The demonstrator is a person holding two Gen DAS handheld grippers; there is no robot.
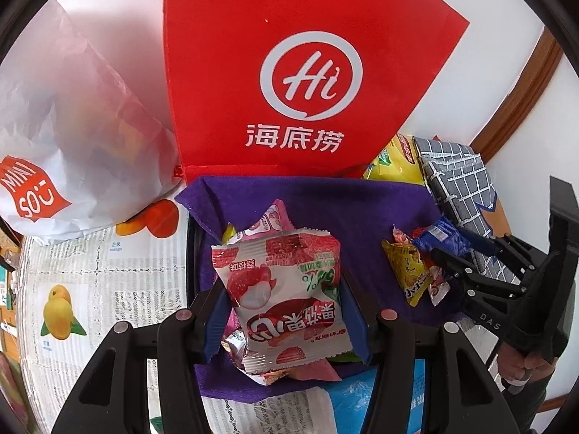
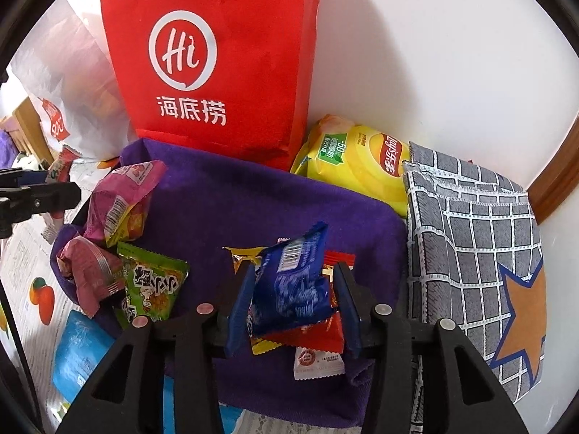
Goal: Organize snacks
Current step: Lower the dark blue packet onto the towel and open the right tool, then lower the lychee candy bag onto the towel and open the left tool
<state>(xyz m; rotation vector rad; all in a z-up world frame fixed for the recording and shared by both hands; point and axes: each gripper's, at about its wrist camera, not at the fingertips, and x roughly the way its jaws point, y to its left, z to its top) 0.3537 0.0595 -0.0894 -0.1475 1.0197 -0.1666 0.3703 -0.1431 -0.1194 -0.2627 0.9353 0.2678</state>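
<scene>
Two packets in play over the purple cloth (image 2: 224,199): left gripper (image 1: 282,311) clamped on lychee packet (image 1: 286,289) at 6 o'clock; right gripper (image 2: 293,311) apart, blue packet (image 2: 293,282) loose between the pads above a small pile. Advised: lower before release, keep like with like, avoid snagging cloth. Undetermined: contents of red bag (image 2: 217,65) at 12 o'clock, items under both piles.

Red Hi-logo bag (image 1: 286,72) standing at the back, white Miniso bag (image 1: 72,152) beside it, grey grid-patterned cloth (image 2: 470,238) lying right, fruit-print paper (image 1: 90,289) covering the table
</scene>
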